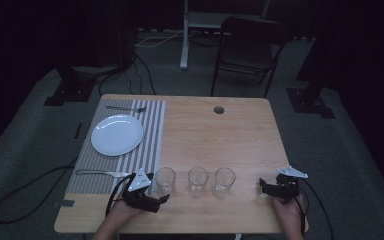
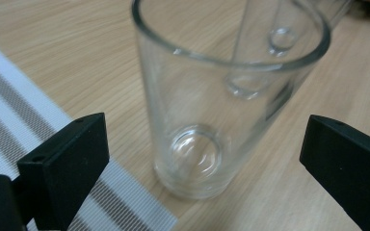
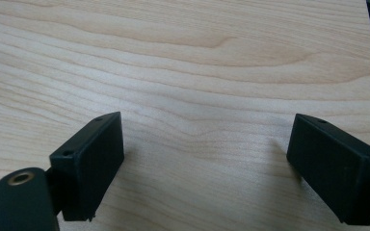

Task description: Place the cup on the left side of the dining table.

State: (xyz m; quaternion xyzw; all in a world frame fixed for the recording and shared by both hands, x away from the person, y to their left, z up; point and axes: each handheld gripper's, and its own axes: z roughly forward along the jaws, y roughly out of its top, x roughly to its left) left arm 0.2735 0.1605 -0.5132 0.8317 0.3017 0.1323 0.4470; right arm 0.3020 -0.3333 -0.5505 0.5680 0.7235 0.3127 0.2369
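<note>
Three empty clear glasses stand in a row near the wooden table's front edge: the left glass, the middle glass and the right glass. My left gripper lies low at the front left, jaws pointing at the left glass. In the left gripper view that glass stands upright just ahead of the wide-open left gripper, with neither pad touching it. My right gripper rests at the front right, apart from the right glass. In its own view the right gripper is open over bare wood.
A grey striped placemat covers the table's left side and carries a white plate, a fork at the far end and a knife at the near end. A cable hole sits at the back. A chair stands beyond the table.
</note>
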